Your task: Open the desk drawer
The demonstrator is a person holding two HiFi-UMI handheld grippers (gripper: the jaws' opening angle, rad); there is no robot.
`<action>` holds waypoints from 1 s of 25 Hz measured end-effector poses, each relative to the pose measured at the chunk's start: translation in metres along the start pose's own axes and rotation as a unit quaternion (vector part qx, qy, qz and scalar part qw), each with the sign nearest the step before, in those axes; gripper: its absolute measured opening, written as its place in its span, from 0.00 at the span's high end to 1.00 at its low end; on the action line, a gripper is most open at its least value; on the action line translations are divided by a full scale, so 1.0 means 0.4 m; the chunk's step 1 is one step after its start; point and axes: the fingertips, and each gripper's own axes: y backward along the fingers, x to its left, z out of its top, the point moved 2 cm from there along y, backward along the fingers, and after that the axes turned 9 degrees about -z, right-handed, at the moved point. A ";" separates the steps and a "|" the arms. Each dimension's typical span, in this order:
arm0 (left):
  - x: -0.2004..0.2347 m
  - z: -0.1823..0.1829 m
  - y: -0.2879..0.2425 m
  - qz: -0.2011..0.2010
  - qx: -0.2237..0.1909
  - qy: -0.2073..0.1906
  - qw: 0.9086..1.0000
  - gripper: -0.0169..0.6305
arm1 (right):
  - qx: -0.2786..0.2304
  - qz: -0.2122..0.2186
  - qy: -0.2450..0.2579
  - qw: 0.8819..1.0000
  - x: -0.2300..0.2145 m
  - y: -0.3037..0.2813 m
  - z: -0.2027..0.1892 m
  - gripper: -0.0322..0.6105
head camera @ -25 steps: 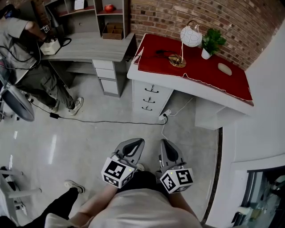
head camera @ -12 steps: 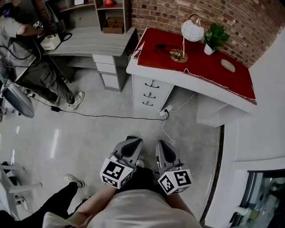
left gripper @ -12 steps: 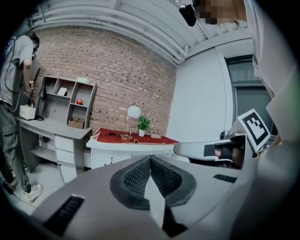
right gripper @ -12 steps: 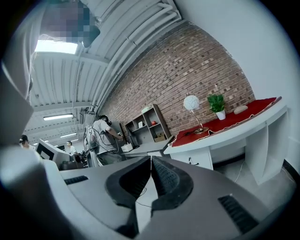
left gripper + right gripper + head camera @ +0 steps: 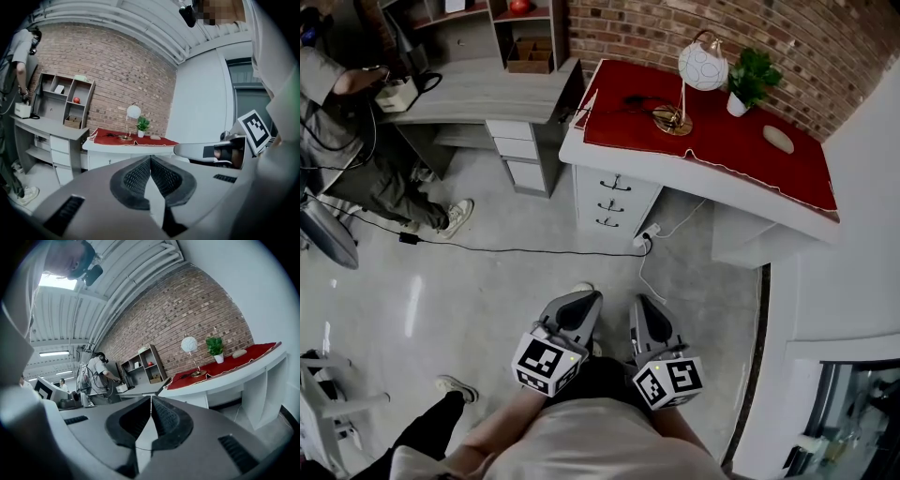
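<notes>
Head view: approach step; left gripper [image 5: 584,302] and right gripper [image 5: 643,306] low over the floor, well apart from the desk drawers [image 5: 613,198] under the red-topped desk [image 5: 712,141]. Next, probably: nearing a drawer handle, parting jaws. Left gripper view: closed fully, nothing held. Right gripper view: likewise closed, empty.

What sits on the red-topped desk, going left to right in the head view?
desk lamp → potted plant → pale oval object
</notes>
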 end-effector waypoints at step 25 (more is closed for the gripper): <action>0.337 0.150 -0.199 -0.030 -0.001 0.015 0.999 0.96 | -0.007 -0.068 0.009 0.998 -0.081 -0.367 0.132 0.92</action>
